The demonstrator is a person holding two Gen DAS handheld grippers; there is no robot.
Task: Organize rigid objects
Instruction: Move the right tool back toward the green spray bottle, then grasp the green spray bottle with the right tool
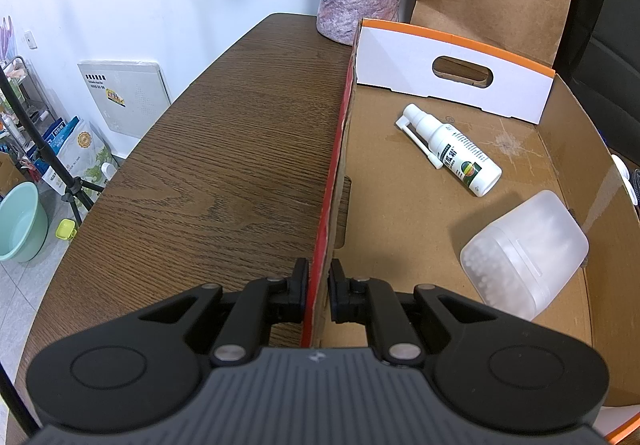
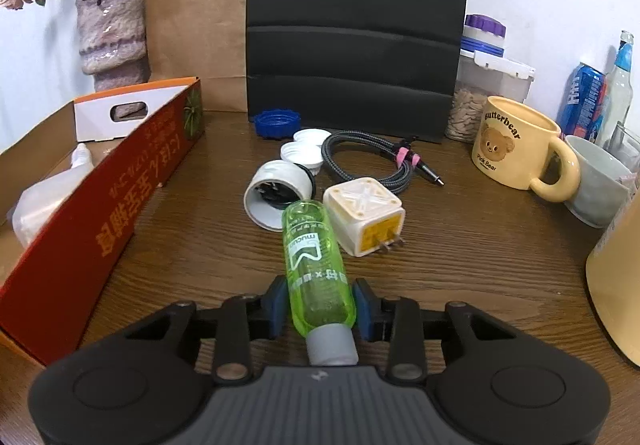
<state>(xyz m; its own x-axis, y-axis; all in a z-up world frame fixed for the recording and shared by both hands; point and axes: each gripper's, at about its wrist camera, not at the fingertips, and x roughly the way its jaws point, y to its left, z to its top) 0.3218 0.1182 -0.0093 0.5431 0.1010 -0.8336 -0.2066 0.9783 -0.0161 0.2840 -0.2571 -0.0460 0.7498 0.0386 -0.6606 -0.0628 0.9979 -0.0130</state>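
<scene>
Left hand-held gripper (image 1: 319,295) pinches the cardboard box (image 1: 325,229) wall (red outside); right hand-held gripper (image 2: 320,303) clamps the green bottle (image 2: 316,265).

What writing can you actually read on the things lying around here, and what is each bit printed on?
"Butterbear" and "Pink Bear": yellow mug.
"mucun": green bottle held in the right gripper.
Orange Chinese characters, upside down, not readable to me: red side of the cardboard box.
Green Chinese label, too blurred: white spray bottle.
Blue can: lettering too distorted.
</scene>
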